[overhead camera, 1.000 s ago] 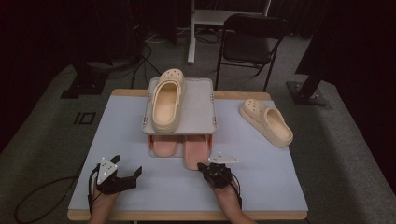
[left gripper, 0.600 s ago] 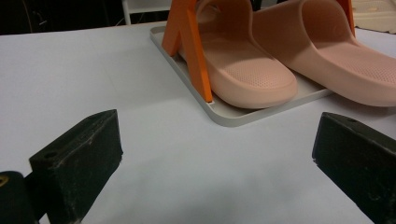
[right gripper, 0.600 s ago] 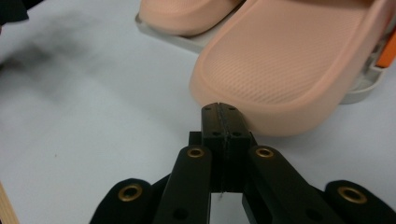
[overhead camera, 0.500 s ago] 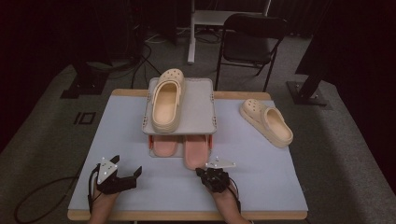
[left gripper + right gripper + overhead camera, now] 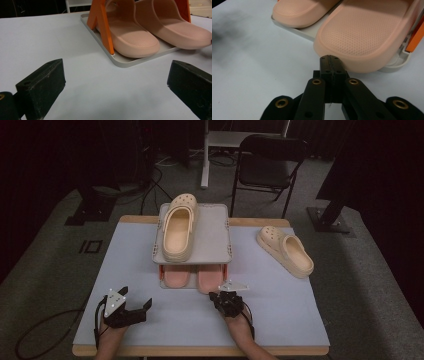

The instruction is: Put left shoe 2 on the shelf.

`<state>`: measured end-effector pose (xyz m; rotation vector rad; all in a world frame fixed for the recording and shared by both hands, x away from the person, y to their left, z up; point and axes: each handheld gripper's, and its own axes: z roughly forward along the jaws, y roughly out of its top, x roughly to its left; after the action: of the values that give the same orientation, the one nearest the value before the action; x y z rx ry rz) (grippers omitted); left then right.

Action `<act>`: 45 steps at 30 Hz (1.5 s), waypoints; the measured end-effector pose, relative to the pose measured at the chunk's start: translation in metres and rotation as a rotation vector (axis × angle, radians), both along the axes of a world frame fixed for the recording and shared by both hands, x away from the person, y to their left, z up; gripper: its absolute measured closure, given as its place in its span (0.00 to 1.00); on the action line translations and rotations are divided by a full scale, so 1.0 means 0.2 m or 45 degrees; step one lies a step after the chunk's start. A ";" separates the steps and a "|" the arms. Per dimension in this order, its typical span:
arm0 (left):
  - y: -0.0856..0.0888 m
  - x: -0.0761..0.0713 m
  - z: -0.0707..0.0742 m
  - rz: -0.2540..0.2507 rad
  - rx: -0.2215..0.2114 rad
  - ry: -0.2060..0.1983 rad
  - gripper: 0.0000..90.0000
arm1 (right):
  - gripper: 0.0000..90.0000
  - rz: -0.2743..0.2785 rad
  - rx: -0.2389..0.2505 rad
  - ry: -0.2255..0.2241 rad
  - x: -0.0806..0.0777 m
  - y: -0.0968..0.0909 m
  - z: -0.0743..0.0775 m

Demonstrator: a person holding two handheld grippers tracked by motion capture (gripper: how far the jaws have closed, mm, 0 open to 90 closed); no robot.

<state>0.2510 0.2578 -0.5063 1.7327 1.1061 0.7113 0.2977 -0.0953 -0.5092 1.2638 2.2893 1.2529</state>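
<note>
- Right gripper [image 5: 226, 298] is being held at the toe of the right slide [image 5: 367, 32], jaws pressed together with nothing between them; the tips are sitting just at the toe edge, and contact cannot be told for certain.
- Left gripper [image 5: 131, 309] is being held at about 8 o'clock from the rack [image 5: 192, 254], jaws wide apart, nothing between them, resting low over the table [image 5: 280, 320].
- Risk: with the jaws together, the slide is likely being pushed rather than gripped; a forward nudge could be driving it deeper under the shelf or against the orange post [image 5: 101, 27].
- Risk: the tray [image 5: 140, 58] looks light; a push could be shifting the whole rack and unsettling the clog [image 5: 179, 226] on top.
- Risk: soft foam may be deforming and slipping if only the toe lip is being pinched.
- Slide's look: pink, matte, fine dotted texture over the strap, rounded thick toe, overhanging the tray's front edge, beside its mate [image 5: 299, 12] at 10 o'clock in the right gripper view.
- A second clog [image 5: 286, 251] is lying at 2 o'clock from the right gripper, well apart.
</note>
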 end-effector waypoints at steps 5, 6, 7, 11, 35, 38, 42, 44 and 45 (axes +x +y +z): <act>0.00 0.00 0.00 0.004 -0.009 -0.002 0.02 | 1.00 -0.016 -0.001 -0.004 0.04 0.02 0.00; 0.00 0.00 0.00 0.004 -0.009 -0.002 0.02 | 1.00 -0.016 -0.001 -0.004 0.04 0.02 0.00; 0.00 0.00 0.00 0.004 -0.006 0.000 0.02 | 1.00 -0.024 0.001 -0.005 0.05 0.02 -0.01; 0.00 0.00 0.00 0.003 -0.007 0.002 0.02 | 1.00 -0.035 -0.008 -0.003 0.10 0.03 -0.02; -0.01 0.01 -0.01 0.000 -0.006 0.005 0.02 | 0.60 0.057 0.050 -0.093 -0.01 -0.08 0.10; -0.01 0.01 -0.01 -0.002 -0.009 0.009 0.02 | 0.57 0.057 0.057 -0.083 -0.01 -0.09 0.11; -0.02 0.01 -0.01 -0.003 -0.009 0.009 0.02 | 0.53 0.058 0.050 -0.086 -0.02 -0.13 0.11; -0.01 0.00 -0.01 0.000 -0.010 0.009 0.02 | 0.52 0.052 0.048 -0.097 -0.02 -0.15 0.12; -0.01 0.00 -0.01 0.000 -0.012 0.010 0.02 | 0.52 0.054 0.047 -0.101 -0.02 -0.16 0.12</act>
<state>0.2519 0.2553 -0.5084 1.7288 1.1137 0.6989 0.2928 -0.1276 -0.4852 1.1617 2.2587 1.3407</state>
